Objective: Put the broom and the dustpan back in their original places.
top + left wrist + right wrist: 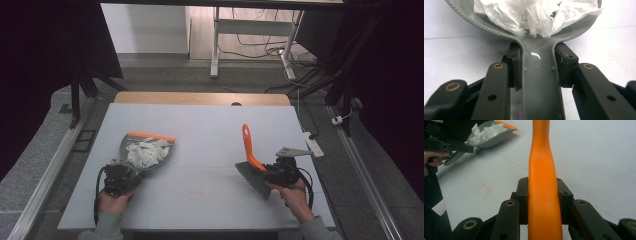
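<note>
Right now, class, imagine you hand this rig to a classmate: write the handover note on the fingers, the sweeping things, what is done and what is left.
Left gripper: fingers shut on the grey dustpan by its handle; the pan sits on the white table.
Right gripper: fingers shut on the orange handle of the brush.
Done: white paper scraps lie heaped in the pan.
Left: probably carrying the pan off to empty it, then setting both tools down.
</note>
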Tool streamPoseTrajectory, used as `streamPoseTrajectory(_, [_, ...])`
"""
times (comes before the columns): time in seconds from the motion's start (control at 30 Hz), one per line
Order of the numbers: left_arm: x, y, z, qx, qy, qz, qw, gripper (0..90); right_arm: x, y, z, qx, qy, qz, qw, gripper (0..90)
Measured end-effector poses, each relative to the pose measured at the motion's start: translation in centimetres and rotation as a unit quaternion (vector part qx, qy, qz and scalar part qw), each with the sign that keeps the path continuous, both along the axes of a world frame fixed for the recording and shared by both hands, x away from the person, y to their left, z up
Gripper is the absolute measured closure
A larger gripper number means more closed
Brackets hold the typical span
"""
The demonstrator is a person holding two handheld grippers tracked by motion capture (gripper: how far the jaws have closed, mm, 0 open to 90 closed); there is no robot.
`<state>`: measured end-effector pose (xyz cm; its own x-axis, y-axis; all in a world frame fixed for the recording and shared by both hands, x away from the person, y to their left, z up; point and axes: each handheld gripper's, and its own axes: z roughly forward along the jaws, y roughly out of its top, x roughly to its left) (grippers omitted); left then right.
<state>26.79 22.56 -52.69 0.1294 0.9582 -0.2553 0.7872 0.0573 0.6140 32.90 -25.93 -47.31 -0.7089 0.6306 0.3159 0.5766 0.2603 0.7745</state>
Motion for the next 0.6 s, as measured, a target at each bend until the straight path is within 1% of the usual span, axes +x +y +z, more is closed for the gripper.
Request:
streamPoseTrajectory(0.17, [0.4,-0.1,-0.4,-0.001,0.009,0.016,0.9998,61.9,0.4,0.2,-0.8,-0.013,0.02,0.004,0.9997,70.4])
streamPoseTrajectory(0.23, [0.6,-0.1,-0.4,0.005,0.01,0.02,0.9997,61.9,0.6,0.3,-1.2,-0.019,0.028,0.005,0.9994,70.4])
streamPoseTrajectory(0.27, [0.6,-0.1,-0.5,0.003,0.012,0.023,0.9997,61.9,0.7,0.4,-1.4,-0.024,0.031,0.005,0.9992,70.4])
streamPoseTrajectory(0.4, [0.9,-0.2,-0.7,0.004,0.02,0.029,0.9994,61.7,1.2,0.6,-1.9,-0.041,0.034,0.001,0.9986,70.4])
streamPoseTrajectory(0.5, [1.0,-0.3,-0.7,-0.001,0.02,0.034,0.9992,61.6,1.7,0.5,-2.1,-0.048,0.037,-0.004,0.9982,70.4])
streamPoseTrajectory(0.53, [1.0,-0.2,-0.7,0.003,0.018,0.031,0.9993,61.5,1.9,0.4,-2.2,-0.05,0.039,-0.006,0.998,70.4])
streamPoseTrajectory(0.6, [1.0,-0.2,-0.7,-0.001,0.017,0.033,0.9993,61.1,2.3,0.3,-2.3,-0.052,0.042,-0.009,0.9977,70.2])
